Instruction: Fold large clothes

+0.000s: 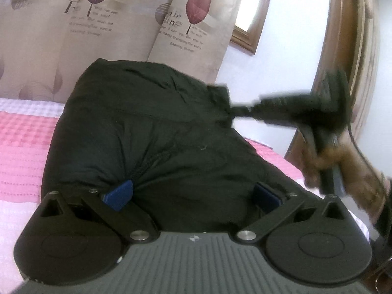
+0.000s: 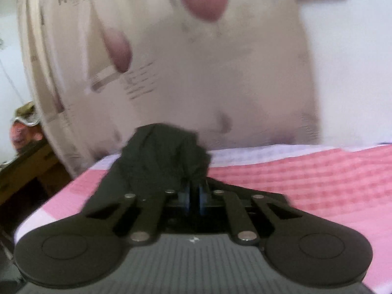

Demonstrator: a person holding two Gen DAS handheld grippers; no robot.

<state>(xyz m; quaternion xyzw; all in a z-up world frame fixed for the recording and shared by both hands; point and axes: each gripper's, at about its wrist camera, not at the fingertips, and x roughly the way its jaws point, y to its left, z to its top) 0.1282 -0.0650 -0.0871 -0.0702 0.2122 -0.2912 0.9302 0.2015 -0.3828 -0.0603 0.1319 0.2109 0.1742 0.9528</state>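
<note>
Black padded garment (image 1: 152, 132): bulky, matte, puffed into a rounded mound, with a stitched seam running across it and creases fanning toward the near edge. It sits on the bed, filling the middle of the left wrist view.

Left gripper (image 1: 193, 193): blue-tipped fingers (image 1: 120, 194) spread wide, pressed against the near side of the mound, one at each flank; fabric bulges between them, not pinched.

Right gripper (image 2: 194, 196): fingers drawn together, clamped on a bunched fold of the same black cloth (image 2: 166, 154), which rises in a crumpled peak just ahead of the tips. From the left wrist view this gripper (image 1: 235, 111) appears blurred, gripping the garment's far right edge, held by a hand in a brown furry sleeve (image 1: 343, 161).

Bedspread (image 2: 306, 183): pink waffle weave with white bands, under the garment.

Room: beige curtain (image 1: 103, 24) printed with purple leaves and lettering behind the bed; white wall, wood-framed window (image 1: 254, 12), wooden headboard (image 1: 352, 49) at right. Right wrist view is motion-blurred.
</note>
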